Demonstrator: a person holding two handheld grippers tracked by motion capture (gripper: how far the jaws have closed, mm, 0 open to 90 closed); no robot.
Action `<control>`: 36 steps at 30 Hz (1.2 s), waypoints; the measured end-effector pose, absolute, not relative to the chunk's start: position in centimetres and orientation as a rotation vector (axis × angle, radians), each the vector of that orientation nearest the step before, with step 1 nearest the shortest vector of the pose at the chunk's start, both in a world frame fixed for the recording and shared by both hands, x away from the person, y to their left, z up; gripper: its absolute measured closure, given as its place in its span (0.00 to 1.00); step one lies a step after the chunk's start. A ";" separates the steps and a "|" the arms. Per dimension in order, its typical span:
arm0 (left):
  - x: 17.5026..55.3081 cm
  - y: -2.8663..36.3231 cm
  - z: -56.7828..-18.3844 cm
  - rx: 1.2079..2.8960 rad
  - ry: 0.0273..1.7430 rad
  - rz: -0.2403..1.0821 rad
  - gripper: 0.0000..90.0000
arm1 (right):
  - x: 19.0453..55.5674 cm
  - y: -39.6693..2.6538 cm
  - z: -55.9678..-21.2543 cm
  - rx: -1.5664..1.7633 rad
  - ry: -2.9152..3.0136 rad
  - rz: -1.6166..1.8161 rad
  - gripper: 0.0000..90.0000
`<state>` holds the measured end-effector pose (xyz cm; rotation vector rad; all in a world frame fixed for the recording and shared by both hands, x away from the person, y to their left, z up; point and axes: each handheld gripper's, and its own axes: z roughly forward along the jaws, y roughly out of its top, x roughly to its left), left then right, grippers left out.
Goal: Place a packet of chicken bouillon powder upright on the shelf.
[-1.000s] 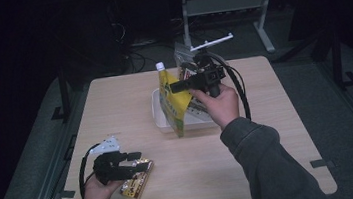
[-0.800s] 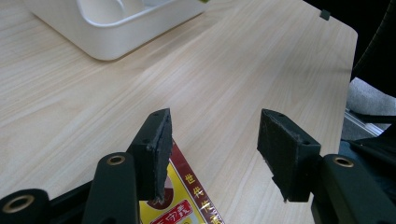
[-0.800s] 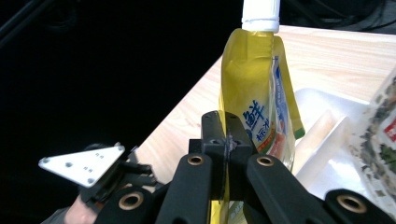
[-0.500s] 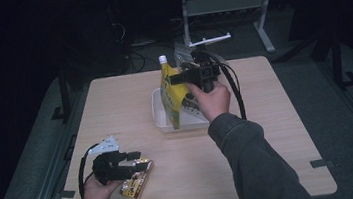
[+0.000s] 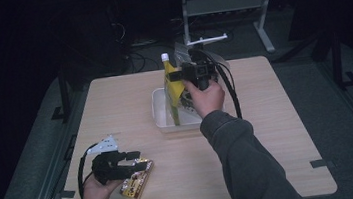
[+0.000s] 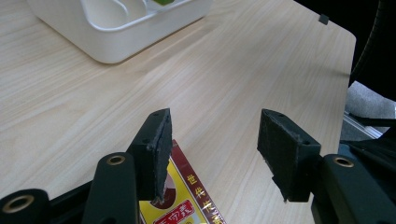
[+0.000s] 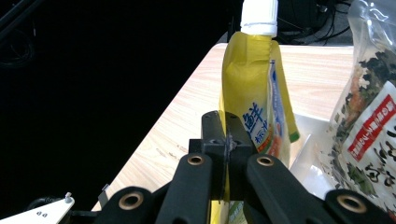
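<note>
Pinching the side edge of a yellow spouted pouch (image 7: 254, 112), the right hand-held gripper (image 7: 227, 140) has its two black jaws pressed together on the packaging, as the right gripper view shows. The pouch stands upright with its white screw cap (image 7: 259, 16) at the top and blue lettering down its face. Seen from the high view, the right hand-held gripper (image 5: 178, 75) holds the pouch (image 5: 173, 97) over the white rectangular tray (image 5: 160, 112), the pouch's lower end down inside it, with the person's right hand (image 5: 204, 96) wrapped around the handle and a grey sleeve (image 5: 244, 162) reaching back toward the near edge. Just beside the pouch, a clear bag of dried greens with a red label (image 7: 371, 112) stands at the tray's far side.

Near the front left corner of the light wooden surface (image 5: 277, 118), the left hand-held gripper (image 5: 136, 159) rests low in the person's left hand (image 5: 94, 192). In the left gripper view its jaws stand wide apart, gripping nothing, with the left hand-held gripper (image 6: 212, 154) poised just above a flat red-and-yellow packet (image 6: 187, 200) lying on the surface. That packet (image 5: 136, 182) sits well apart from the tray (image 6: 116, 42), which lies farther across the surface.
</note>
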<state>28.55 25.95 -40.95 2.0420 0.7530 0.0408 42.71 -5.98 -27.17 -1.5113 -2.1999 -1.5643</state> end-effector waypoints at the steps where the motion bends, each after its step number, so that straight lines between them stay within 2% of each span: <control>1: 28.6 26.0 -41.0 2.041 0.754 0.040 0.49 | 42.7 -5.9 -27.1 -1.511 -2.191 -1.574 0.99; 36: 28.5 26.1 -40.8 2.034 0.748 0.038 0.50 | 43.2 -4.2 -27.1 -1.595 -2.191 -1.615 0.99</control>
